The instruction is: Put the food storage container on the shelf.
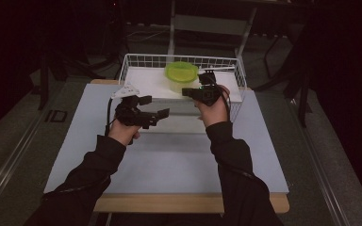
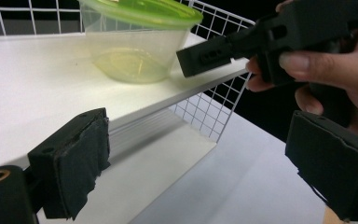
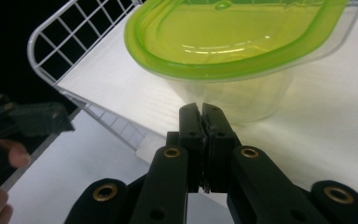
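**Two grippers at the front of the wire basket, container on the white board**

Standing on a white board (image 1: pixel 146 81) inside a white wire basket (image 1: pixel 136 59) is the clear plastic container (image 1: pixel 181 80) with its green lid (image 1: pixel 181 70). It sits toward the back middle of the board, near the rear wire wall.

The right gripper (image 1: pixel 207 77) hovers just in front of the container, on its right side as the high view shows it. Its jaws are pressed together with nothing between them; in the right gripper view their tips (image 3: pixel 203 116) point at the lower wall of the container (image 3: pixel 242 93), close to it, but I cannot tell if they touch.

The left gripper (image 1: pixel 153 106) is lower and nearer to the person, over the front edge of the board. Its jaws are spread wide and hold nothing. In the left gripper view the board edge (image 2: pixel 168 105) runs between the two pads (image 2: pixel 79 158), and the right gripper (image 2: pixel 205 58) crosses in front of the container (image 2: pixel 135 51), partly standing in the way.

The basket wall on the right (image 2: pixel 214 107) is close behind the right gripper. The front of the basket looks open. The grey-blue table top (image 1: pixel 169 160) in front of the basket gives free room. Around the table the floor is dark.
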`<action>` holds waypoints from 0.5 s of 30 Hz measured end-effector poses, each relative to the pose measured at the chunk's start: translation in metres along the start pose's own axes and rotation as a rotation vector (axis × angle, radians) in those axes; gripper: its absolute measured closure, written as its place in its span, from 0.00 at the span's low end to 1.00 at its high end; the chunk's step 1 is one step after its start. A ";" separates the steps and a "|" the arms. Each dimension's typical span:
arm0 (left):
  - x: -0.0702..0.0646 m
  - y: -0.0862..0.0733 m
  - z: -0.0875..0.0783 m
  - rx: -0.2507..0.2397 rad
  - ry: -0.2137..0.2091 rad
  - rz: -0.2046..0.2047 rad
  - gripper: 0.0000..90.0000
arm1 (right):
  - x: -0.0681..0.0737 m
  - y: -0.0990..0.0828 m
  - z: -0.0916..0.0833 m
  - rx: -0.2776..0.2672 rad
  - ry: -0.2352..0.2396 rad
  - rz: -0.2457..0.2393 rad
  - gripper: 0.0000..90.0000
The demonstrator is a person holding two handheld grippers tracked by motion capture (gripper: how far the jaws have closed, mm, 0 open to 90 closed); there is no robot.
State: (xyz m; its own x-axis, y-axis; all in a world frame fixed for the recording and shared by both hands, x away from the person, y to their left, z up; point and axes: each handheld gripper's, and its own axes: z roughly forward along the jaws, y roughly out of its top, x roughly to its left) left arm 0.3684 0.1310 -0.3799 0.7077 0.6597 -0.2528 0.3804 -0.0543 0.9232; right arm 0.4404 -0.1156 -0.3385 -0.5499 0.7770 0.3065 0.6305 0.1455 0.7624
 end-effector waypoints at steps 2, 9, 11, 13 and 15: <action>0.001 -0.002 -0.001 -0.005 -0.009 -0.014 0.08 | -0.002 0.001 0.002 0.002 -0.006 0.006 0.96; -0.001 -0.006 -0.003 -0.001 -0.013 0.000 0.06 | -0.002 -0.003 0.000 0.004 0.003 0.014 0.92; -0.001 -0.008 -0.004 0.003 -0.017 0.005 0.04 | 0.004 -0.008 -0.002 0.008 0.010 -0.012 0.87; -0.002 -0.010 -0.005 0.001 -0.022 0.009 0.03 | 0.009 -0.013 -0.006 0.005 0.035 -0.030 0.80; -0.003 -0.012 -0.005 0.000 -0.029 0.009 0.03 | 0.011 -0.016 -0.009 0.004 0.042 -0.044 0.74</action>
State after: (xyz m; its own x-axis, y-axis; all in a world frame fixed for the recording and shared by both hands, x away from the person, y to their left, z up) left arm 0.3586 0.1335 -0.3883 0.7284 0.6370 -0.2524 0.3737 -0.0606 0.9255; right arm 0.4194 -0.1144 -0.3419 -0.5994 0.7435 0.2963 0.6073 0.1814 0.7735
